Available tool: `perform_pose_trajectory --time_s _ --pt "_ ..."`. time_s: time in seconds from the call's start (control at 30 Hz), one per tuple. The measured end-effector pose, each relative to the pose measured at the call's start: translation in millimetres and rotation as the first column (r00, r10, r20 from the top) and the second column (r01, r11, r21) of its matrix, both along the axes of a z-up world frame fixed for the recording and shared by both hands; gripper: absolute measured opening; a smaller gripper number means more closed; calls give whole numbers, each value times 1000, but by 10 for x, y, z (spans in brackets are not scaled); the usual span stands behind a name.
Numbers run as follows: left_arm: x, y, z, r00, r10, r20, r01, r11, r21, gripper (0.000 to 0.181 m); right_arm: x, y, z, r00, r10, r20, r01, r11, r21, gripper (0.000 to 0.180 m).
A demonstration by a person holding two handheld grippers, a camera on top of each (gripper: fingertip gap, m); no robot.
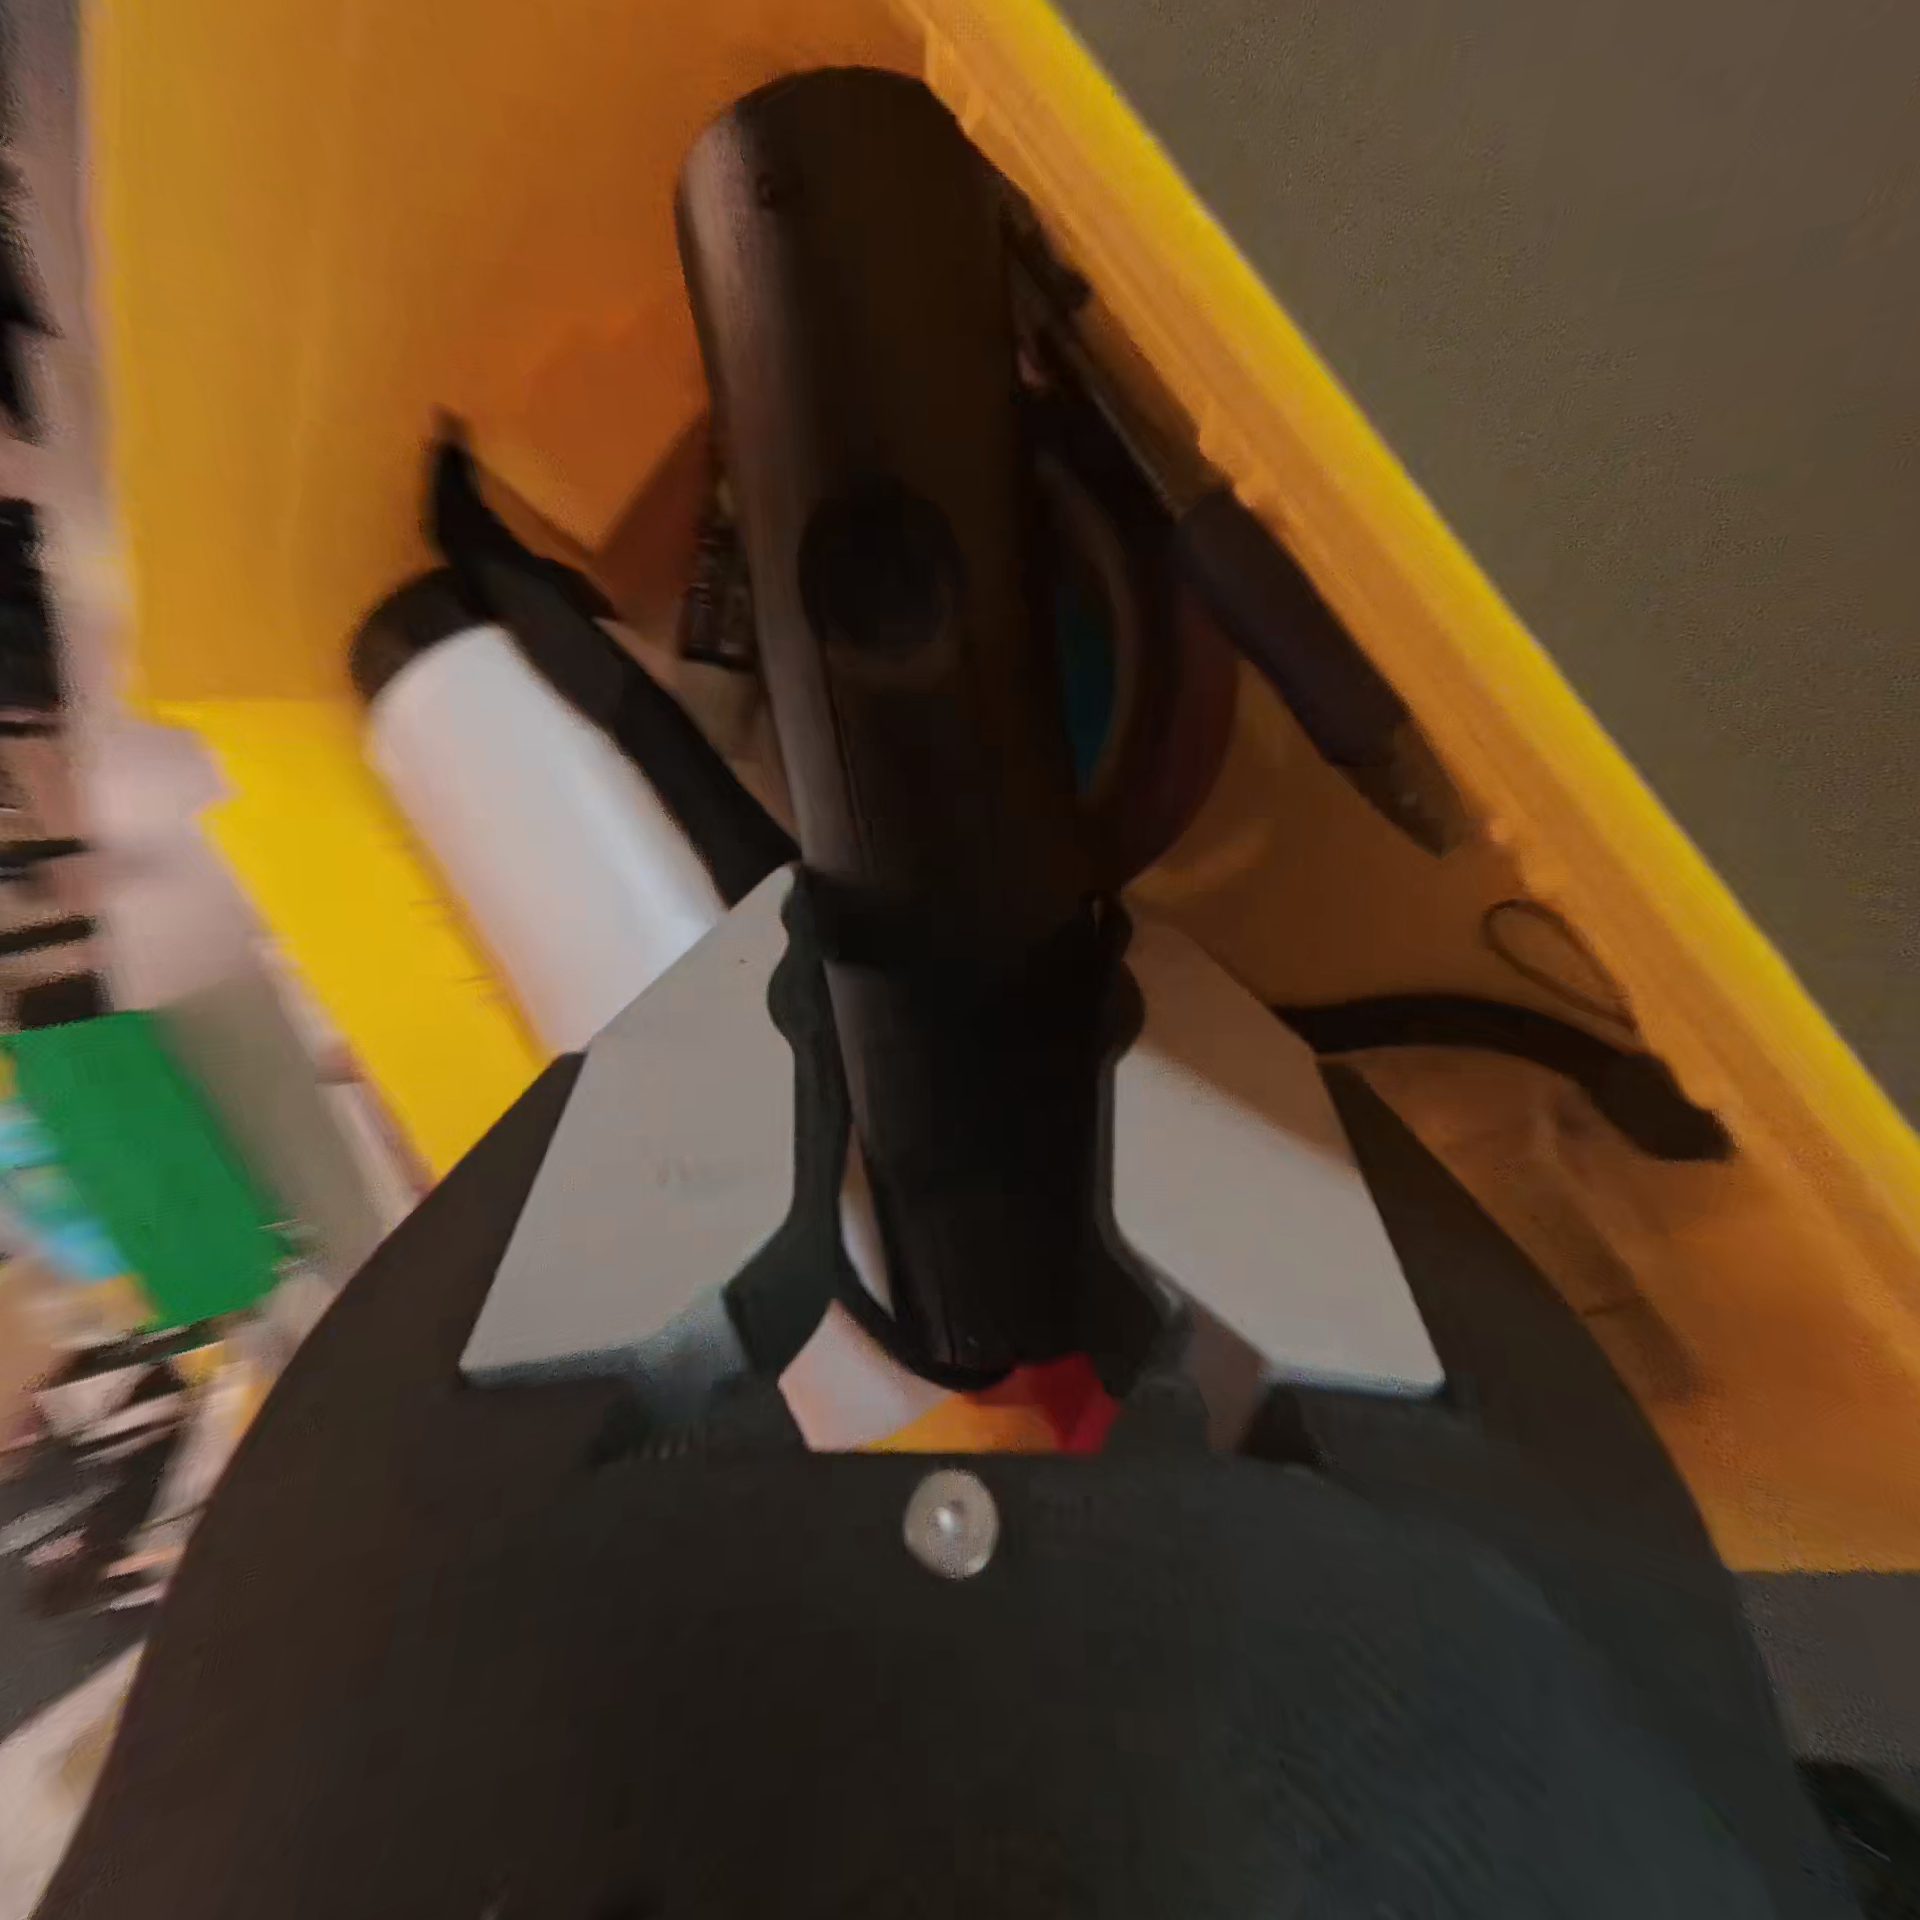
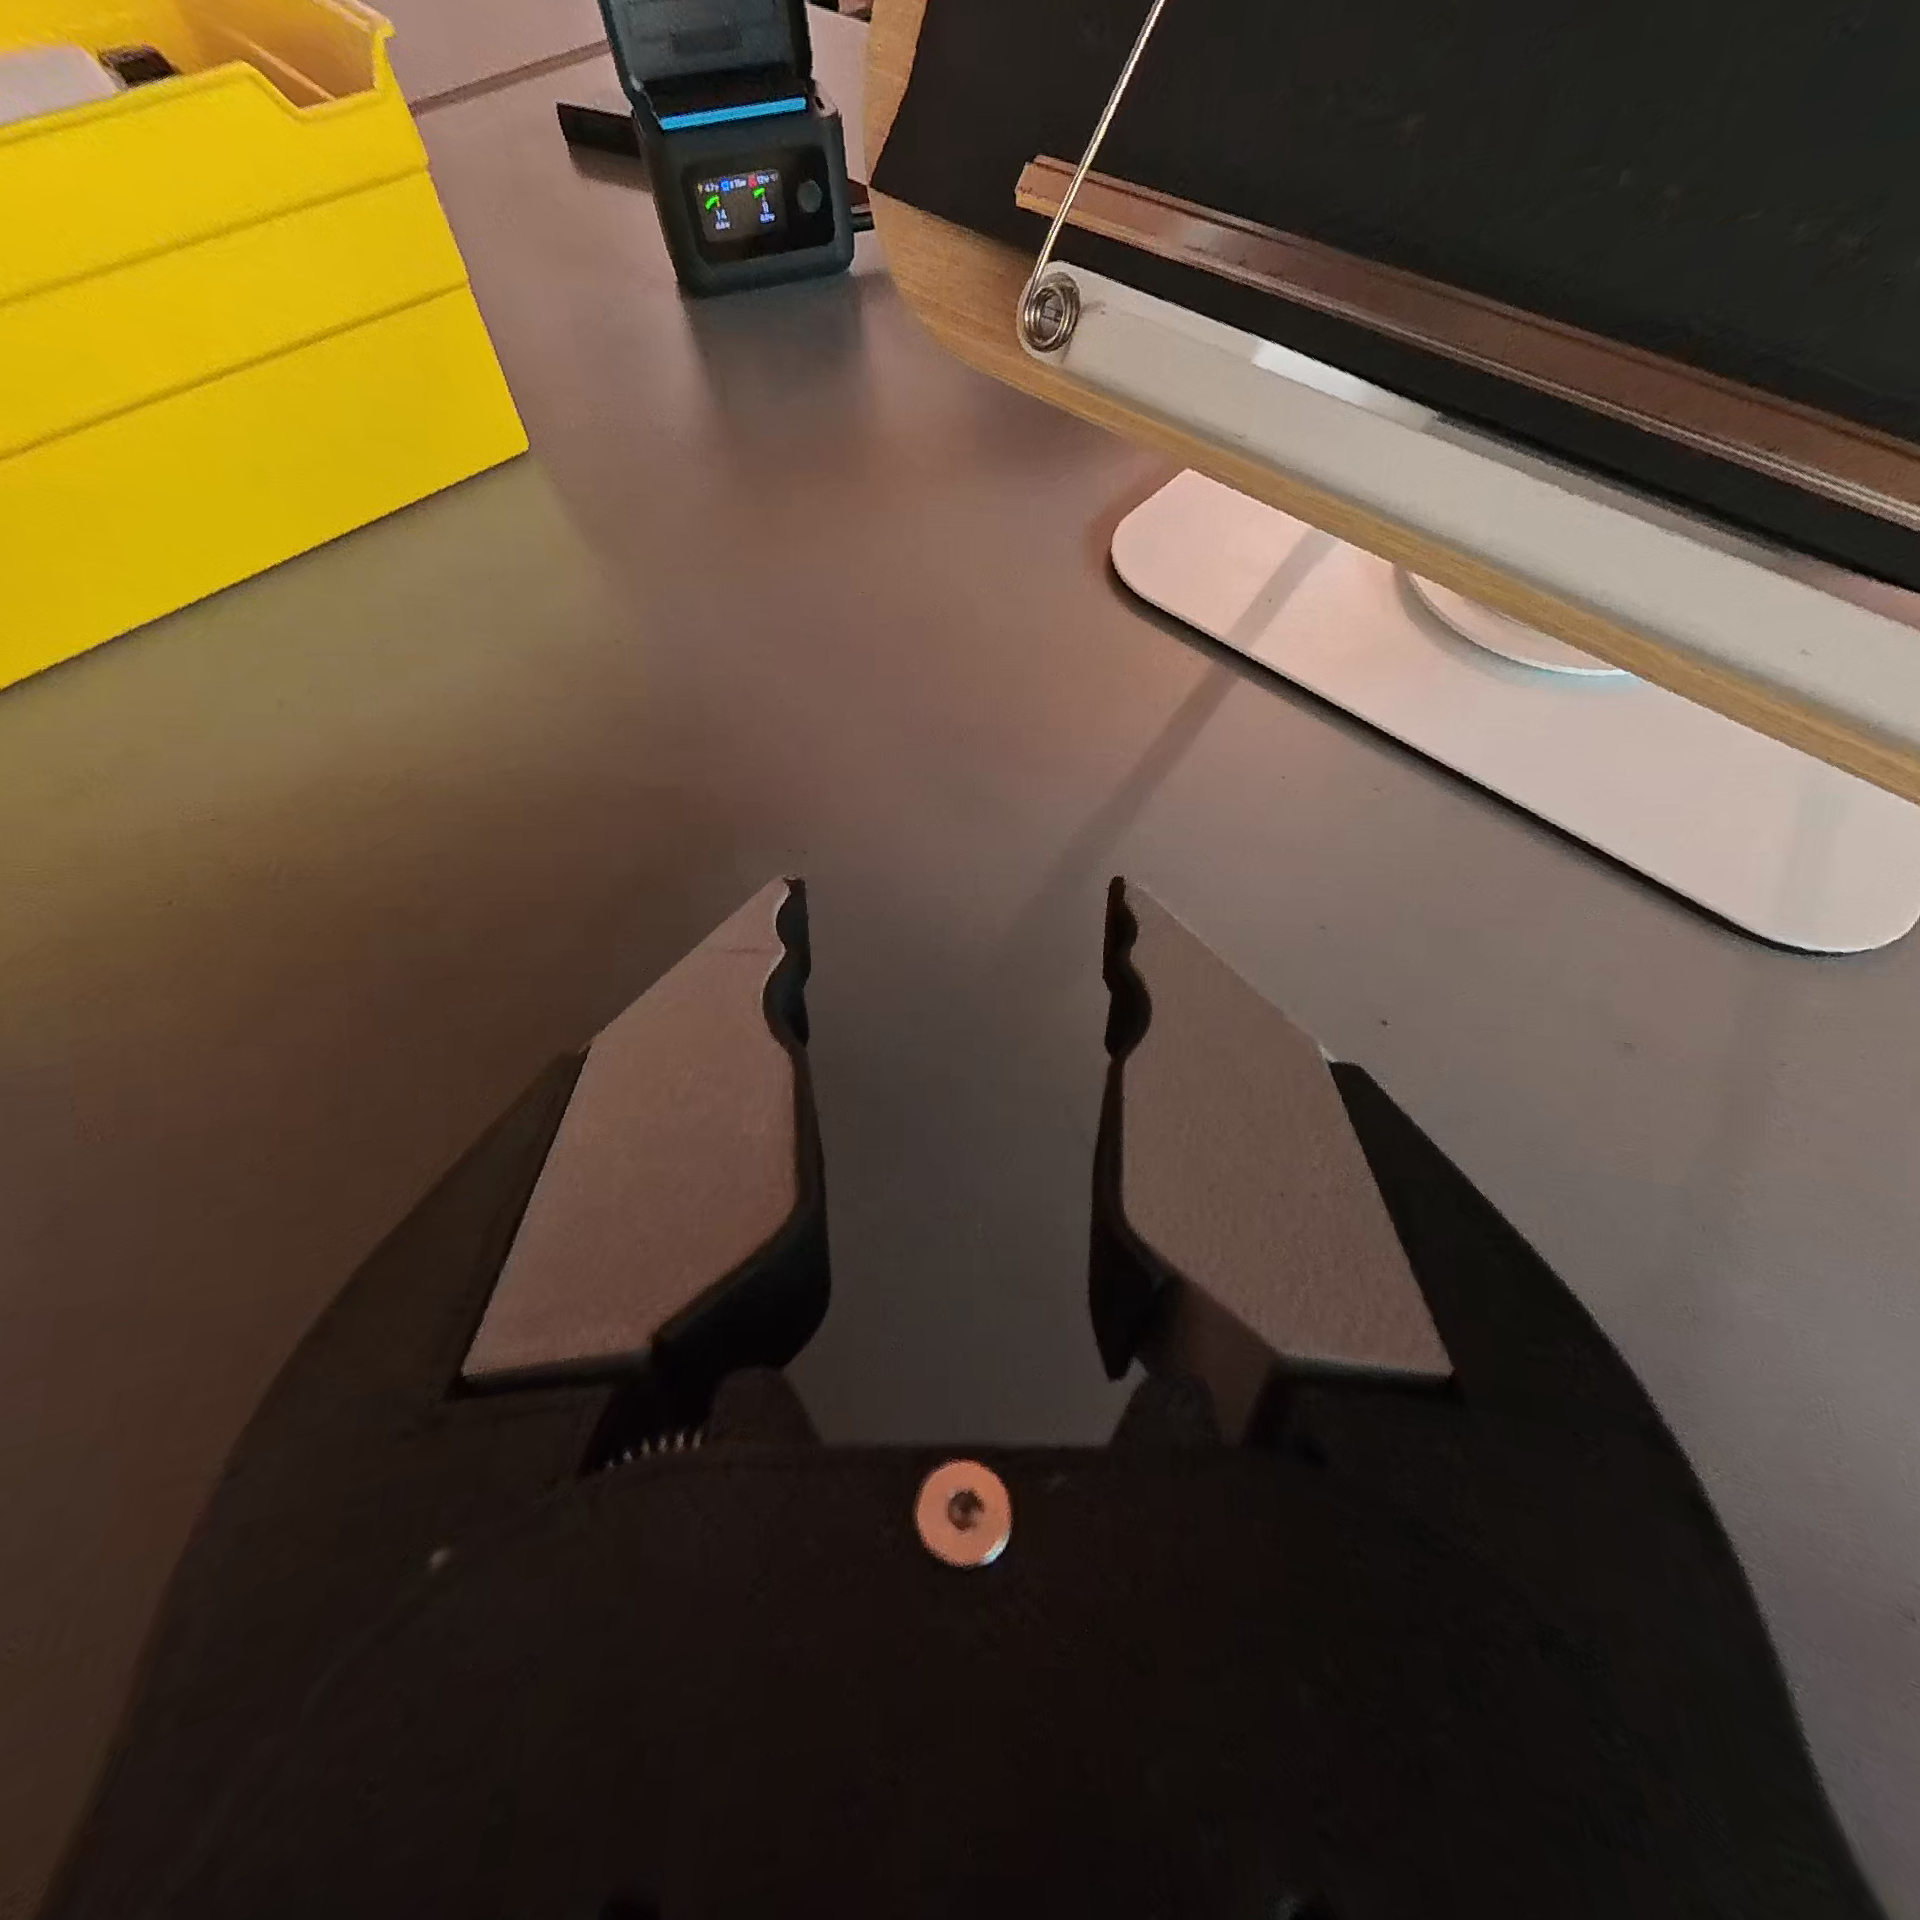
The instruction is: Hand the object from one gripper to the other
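Note:
In the blurred left wrist view, my left gripper (image 1: 951, 914) is shut on a long dark brown club-shaped object (image 1: 862, 499) and holds it above a yellow bin (image 1: 270, 312). The object sticks forward from between the fingers, wide end away from me. In the right wrist view, my right gripper (image 2: 954, 904) is open and empty, low over the dark grey table (image 2: 520, 831). The held object does not show in the right wrist view.
The bin holds a white cylinder (image 1: 520, 790), black cords (image 1: 1507, 1049) and other dark items. In the right wrist view the yellow bin (image 2: 208, 364) stands at the left, a small black device with a lit screen (image 2: 743, 187) behind, and a stand with a metal base (image 2: 1507, 707) at the right. There is about 35 centimeters between the tips of the two grippers.

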State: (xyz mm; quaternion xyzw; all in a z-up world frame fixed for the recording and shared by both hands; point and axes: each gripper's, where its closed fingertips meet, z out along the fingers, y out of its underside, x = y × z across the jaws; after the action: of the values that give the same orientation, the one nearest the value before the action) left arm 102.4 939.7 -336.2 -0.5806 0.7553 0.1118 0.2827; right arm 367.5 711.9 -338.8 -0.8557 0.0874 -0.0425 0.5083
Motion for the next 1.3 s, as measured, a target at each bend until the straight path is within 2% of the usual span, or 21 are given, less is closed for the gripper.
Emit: perform_pose_trajectory --time_s 0.07,0.17,0.23,0.3,0.37,0.43,0.57,0.67,0.77,0.87,0.93,1.0,1.1,1.13,1.2,1.23,1.27,1.3 --pt "3 83 184 998 -57 16 53 979 197 51 -4 3 -1 1000 2 2 -2 1000 -2 54" --pt "71 142 550 980 -182 82 123 873 471 52 -11 3 2 1000 5 9 -5 1000 -1 54" --pt "115 119 750 955 -254 154 129 822 555 52 -17 4 -2 1000 7 11 -7 1000 -4 54" --pt "153 73 922 917 -309 252 112 807 580 52 -34 5 6 1000 17 14 -17 1000 0 53" --pt "207 -45 1067 867 -353 352 112 826 553 51 -167 27 69 996 93 -15 -92 995 43 56" --pt "287 -221 1236 815 -379 439 115 847 519 51 -431 58 262 965 240 -104 -221 961 165 55" --pt "543 -757 1529 733 -461 501 184 843 505 51 -825 -26 775 851 484 -204 -365 824 434 56" --pt "779 -1296 1545 694 -512 507 268 836 479 51 -1063 -183 1156 750 628 -211 -418 696 584 62" --pt "1065 -1818 1419 654 -539 531 340 836 431 52 -1244 -348 1450 691 708 -143 -449 577 682 64" --pt "1401 -2224 1251 593 -580 559 402 815 418 52 -1320 -434 1550 650 748 -133 -451 521 725 61" --pt "1623 -2417 1146 557 -609 565 420 793 440 52 -1268 -449 1543 646 748 -151 -433 522 735 45" --pt "1826 -2562 1090 514 -609 604 427 792 436 52 -1033 -423 1491 721 675 -157 -371 568 734 22" --pt "2100 -2642 997 460 -550 697 460 819 342 52 -769 -434 1397 772 617 -153 -375 637 674 22" --pt "2167 -2666 963 435 -513 740 492 824 282 52 -709 -439 1358 803 586 -113 -394 662 637 21" --pt "2244 -2727 900 410 -357 839 577 814 65 45 -658 -449 1268 854 518 51 -461 709 533 21" --pt "2250 -2785 885 389 -264 882 639 767 -52 42 -677 -469 1242 851 503 150 -508 720 473 20" --pt "2225 -2851 873 371 -178 912 709 688 -154 40 -716 -502 1226 829 499 253 -559 718 415 20" --pt "2181 -2908 845 384 -108 917 765 593 -251 37 -765 -538 1206 792 506 341 -608 704 368 20"
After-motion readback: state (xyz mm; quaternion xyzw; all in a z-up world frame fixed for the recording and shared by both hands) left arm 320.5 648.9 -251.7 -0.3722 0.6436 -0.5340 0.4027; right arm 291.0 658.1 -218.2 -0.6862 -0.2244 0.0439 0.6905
